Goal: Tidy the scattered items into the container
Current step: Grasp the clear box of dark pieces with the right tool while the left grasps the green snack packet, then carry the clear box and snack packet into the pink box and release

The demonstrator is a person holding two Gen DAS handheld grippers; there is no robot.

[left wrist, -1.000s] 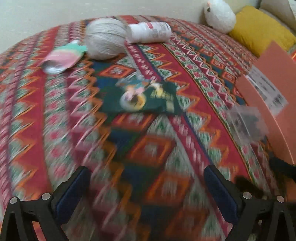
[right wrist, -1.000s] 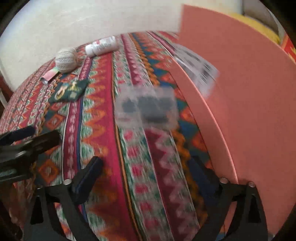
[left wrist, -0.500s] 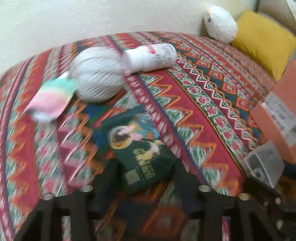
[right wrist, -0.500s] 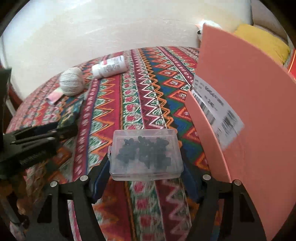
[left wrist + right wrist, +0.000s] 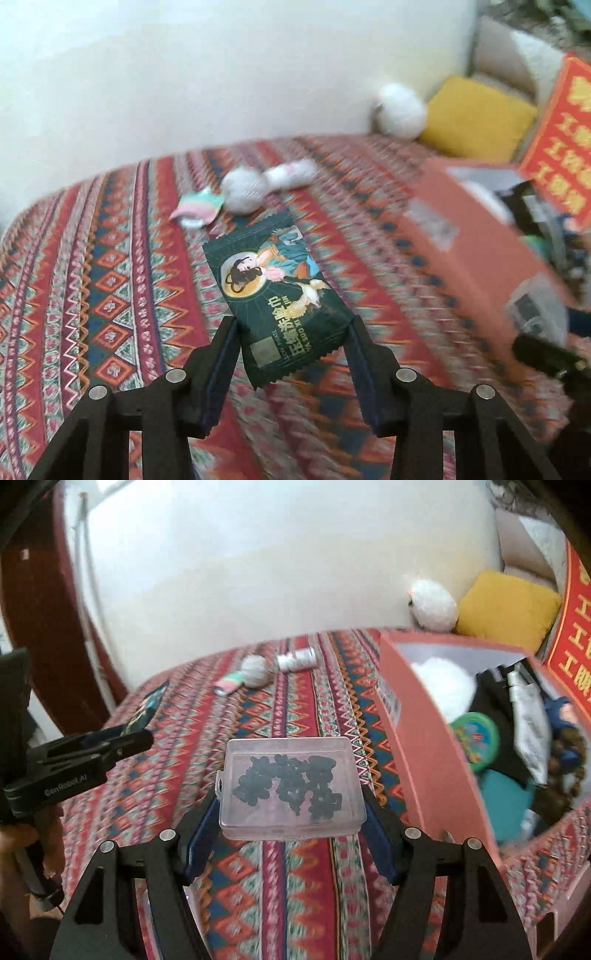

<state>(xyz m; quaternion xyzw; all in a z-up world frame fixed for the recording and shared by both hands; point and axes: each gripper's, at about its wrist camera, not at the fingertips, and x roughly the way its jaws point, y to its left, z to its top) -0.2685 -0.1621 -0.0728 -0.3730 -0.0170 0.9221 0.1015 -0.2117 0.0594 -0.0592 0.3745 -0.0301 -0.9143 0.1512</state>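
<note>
1. Holding one item apiece, both grippers are loaded: the left gripper (image 5: pixel 291 325) is clamped on the near end of a dark green foil sachet printed with a cartoon figure (image 5: pixel 277 291), and the right gripper (image 5: pixel 290 812) pinches a clear plastic lidded case of small black pieces (image 5: pixel 291 782) by its two sides.
2. The salmon-pink open box (image 5: pixel 424 746) stands just to the right of the case and already holds a pile – a white fluffy ball, a round green tin, a silver pouch, dark cloth and more.
3. Neither held item is inside the box; both hang above the striped patterned bedspread (image 5: pixel 288 709), so I judge the tidying to be partway through.
4. Left on the spread, well away from the box, are a grey ball of yarn (image 5: pixel 255 669), a white bottle lying on its side (image 5: pixel 297 659) just beside it and a pastel pink-and-green packet (image 5: pixel 231 682).
5. Hard to make out – the left view is smeared on its right, so the box there is only a blur; its far-right contents are cut off, and whether the sachet is clear of the cloth I cannot tell.
</note>
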